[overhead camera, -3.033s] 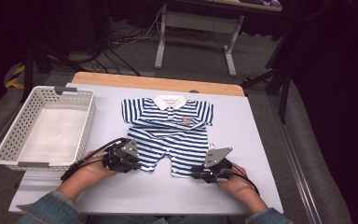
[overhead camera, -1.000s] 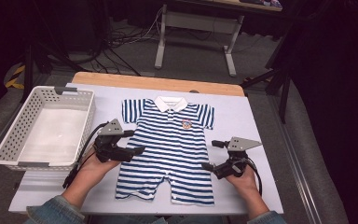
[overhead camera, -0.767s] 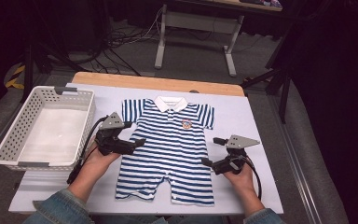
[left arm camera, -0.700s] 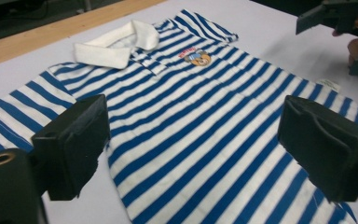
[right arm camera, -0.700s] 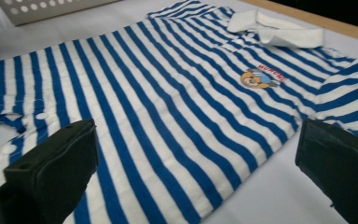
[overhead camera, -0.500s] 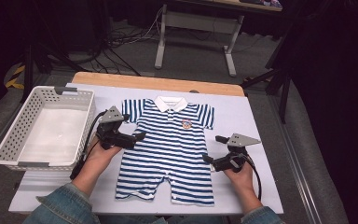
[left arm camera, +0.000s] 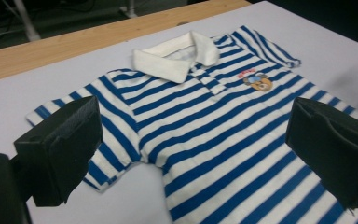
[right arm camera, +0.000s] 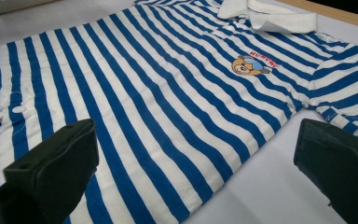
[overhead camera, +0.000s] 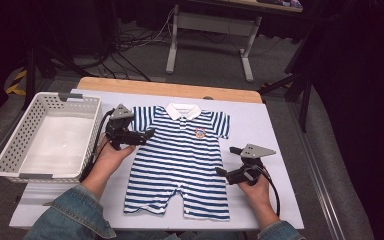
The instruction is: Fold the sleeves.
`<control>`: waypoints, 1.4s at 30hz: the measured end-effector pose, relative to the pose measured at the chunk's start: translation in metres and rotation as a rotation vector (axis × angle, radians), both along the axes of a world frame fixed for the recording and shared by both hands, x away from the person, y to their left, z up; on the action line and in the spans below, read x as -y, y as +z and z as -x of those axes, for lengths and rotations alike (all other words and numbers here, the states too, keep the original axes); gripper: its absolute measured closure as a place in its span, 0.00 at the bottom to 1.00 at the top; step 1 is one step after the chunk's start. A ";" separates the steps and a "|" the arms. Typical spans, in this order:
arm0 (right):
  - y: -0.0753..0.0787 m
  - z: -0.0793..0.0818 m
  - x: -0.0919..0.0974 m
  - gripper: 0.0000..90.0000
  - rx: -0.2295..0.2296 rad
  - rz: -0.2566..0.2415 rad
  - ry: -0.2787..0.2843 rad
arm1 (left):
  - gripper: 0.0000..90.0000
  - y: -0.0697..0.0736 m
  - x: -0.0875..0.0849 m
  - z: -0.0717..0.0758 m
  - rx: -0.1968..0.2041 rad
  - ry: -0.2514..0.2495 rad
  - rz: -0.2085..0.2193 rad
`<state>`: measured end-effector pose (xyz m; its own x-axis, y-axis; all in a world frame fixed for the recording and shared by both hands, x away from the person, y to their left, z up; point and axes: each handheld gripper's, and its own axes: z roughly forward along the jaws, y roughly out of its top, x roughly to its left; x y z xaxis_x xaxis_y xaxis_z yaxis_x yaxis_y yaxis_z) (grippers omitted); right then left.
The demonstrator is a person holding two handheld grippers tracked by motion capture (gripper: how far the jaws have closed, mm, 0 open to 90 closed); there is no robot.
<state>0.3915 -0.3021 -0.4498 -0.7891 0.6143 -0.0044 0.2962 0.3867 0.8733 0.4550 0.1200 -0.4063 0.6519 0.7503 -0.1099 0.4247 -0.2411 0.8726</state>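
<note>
Two grippers are poised over a striped romper [overhead camera: 180, 160], which is spread flat mid-table, collar toward the far edge. The left gripper [overhead camera: 147, 135], its jaws just opened wide and empty, is held at the left sleeve [left arm camera: 81, 140]; the right gripper [overhead camera: 221, 172] is also released, at the garment's right side. Folding is judged about to begin: a sleeve should be pinched and carried inward.

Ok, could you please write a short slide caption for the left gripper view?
Left gripper with open fingers over the sleeve of a blue-and-white striped baby romper lying flat on the table.
</note>
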 end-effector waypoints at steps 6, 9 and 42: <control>-0.001 0.000 -0.001 0.00 -0.001 0.001 0.002 | 0.08 -0.005 0.002 -0.017 -0.042 0.071 -0.051; -0.001 -0.001 -0.002 0.00 0.000 -0.011 -0.011 | 0.09 -0.007 0.003 -0.024 -0.053 0.104 -0.083; -0.002 0.000 -0.004 0.11 -0.013 -0.014 0.022 | 0.33 -0.039 0.000 -0.076 -0.272 0.364 -0.182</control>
<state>0.3911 -0.2983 -0.4516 -0.8023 0.5968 0.0138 0.2987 0.3814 0.8748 0.5306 0.1203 -0.4448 0.3094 0.9471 -0.0858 0.7168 -0.1730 0.6755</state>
